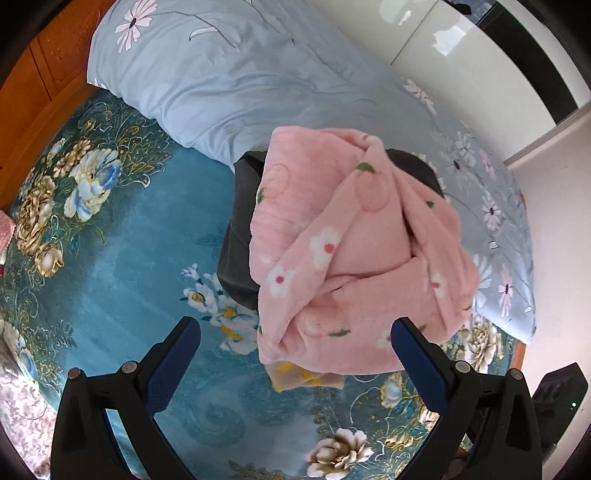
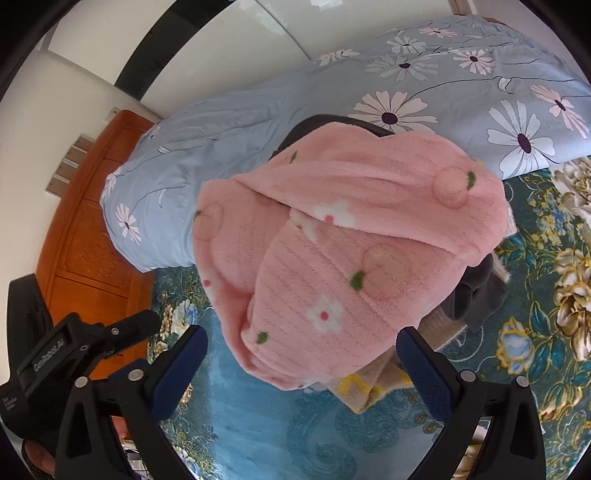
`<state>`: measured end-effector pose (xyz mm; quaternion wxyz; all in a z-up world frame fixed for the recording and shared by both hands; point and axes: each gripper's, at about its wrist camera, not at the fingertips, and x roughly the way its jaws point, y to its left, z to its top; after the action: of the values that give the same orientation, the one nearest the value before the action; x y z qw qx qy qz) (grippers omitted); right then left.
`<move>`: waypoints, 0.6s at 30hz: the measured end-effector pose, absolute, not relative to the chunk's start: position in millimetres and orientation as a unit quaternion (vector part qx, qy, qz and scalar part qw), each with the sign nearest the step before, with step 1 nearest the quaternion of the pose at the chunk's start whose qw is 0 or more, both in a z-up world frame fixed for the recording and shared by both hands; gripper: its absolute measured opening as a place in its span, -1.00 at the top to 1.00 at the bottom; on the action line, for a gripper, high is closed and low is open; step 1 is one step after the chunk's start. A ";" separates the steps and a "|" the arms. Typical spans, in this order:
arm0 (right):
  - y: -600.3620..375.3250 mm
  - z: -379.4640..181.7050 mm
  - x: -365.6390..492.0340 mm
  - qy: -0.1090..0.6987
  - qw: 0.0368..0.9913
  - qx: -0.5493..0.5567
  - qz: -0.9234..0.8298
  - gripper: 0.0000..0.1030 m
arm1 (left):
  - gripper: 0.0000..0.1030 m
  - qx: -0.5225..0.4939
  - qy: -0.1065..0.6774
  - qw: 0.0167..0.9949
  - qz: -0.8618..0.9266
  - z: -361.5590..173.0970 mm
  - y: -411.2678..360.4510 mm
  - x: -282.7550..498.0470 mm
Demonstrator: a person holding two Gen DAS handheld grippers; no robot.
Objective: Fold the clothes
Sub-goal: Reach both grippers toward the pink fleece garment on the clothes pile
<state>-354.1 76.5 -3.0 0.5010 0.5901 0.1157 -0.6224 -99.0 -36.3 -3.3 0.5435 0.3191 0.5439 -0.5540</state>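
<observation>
On the bed: one teal bedspread [image 1: 122, 258], smooth and slightly glossy, printed with large gold, white and blue blossoms, fills the near ground in both wrist views.
Pink garment: one fluffy pink fleece garment [image 1: 354, 254], ribbed in places and dotted with white flowers, peach rounds and small green leaves, sits in a soft rounded heap at the middle of the bed, folds overlapping across its top.
Dark garment: one dark grey garment [image 1: 240, 221], matte and smooth, lies beneath the pink heap, showing at its left and far edges in the left wrist view.
Beige piece: one beige knit cloth with yellow markings [image 1: 295, 376] pokes out flat from under the pink heap's near edge.
Duvet: one pale blue duvet [image 1: 207, 81], thin and creased, printed with white-and-pink daisies on dark stems, is bunched into a long roll along the far side, touching the clothes pile.
Left gripper [image 1: 295, 332]: two black arms with blue textured pads spread wide, nothing between them, just short of the pink heap's near edge.
Right gripper [image 2: 301, 339]: likewise spread wide and empty, its pads flanking the pink heap's near lobe without visibly touching it.
Surround: carved orange-brown wooden bed frame [image 2: 85, 240] at left; glossy white wall panels [image 1: 424, 33] beyond.
</observation>
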 end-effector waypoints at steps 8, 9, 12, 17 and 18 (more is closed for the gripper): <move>67.7 -18.1 -355.0 0.132 0.497 0.600 -0.613 -1.00 | -0.99 0.343 0.548 0.537 -0.542 -22.0 -43.8 -101.8; 66.6 -19.4 -354.8 0.133 0.497 0.600 -0.612 -1.00 | -0.99 0.341 0.550 0.537 -0.541 -22.9 -45.3 -101.5; 64.6 -21.9 -355.8 0.137 0.497 0.601 -0.611 -1.00 | -0.99 0.330 0.553 0.540 -0.543 -24.7 -49.9 -100.9; 65.8 -22.7 -359.0 0.137 0.497 0.601 -0.611 -1.00 | -1.00 0.308 0.589 0.478 -0.574 -32.6 -58.6 -108.6; 66.2 -22.7 -359.7 0.136 0.497 0.601 -0.611 -1.00 | -1.00 0.306 0.596 0.468 -0.576 -35.0 -60.5 -109.9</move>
<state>-359.7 66.2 -22.7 0.4968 0.6010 0.1363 -0.6111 -109.9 -60.5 -35.0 0.4681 0.3059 0.5963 -0.5759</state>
